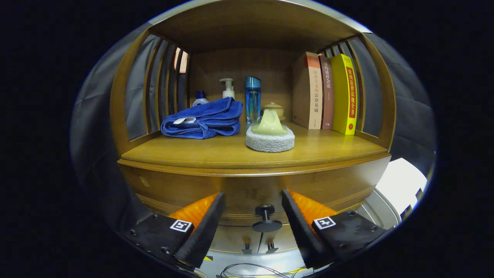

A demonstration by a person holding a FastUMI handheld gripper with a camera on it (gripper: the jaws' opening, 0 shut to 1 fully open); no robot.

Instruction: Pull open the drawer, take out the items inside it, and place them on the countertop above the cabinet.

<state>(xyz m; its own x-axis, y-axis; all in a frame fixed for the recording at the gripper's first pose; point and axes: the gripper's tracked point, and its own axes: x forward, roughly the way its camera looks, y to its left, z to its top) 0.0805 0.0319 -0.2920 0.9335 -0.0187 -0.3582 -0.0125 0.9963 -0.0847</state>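
Note:
A wooden cabinet has a closed drawer front [247, 189] below its countertop [216, 152]. A dark round knob [266, 220] sticks out of the drawer front. My gripper [252, 197] is open, and the knob sits between its two fingers, a little below their tips and touching neither. On the countertop lie a folded blue towel [202, 119] and a round white scrub pad with a pale green handle [270, 133]. The drawer's inside is hidden.
At the back of the shelf stand a blue bottle [252, 98], a white pump bottle [227, 88] and a small white bottle with a blue cap [200, 98]. Three books [328, 94] stand upright at the right. Slatted wooden sides enclose the shelf. Cables [247, 270] lie below the cabinet.

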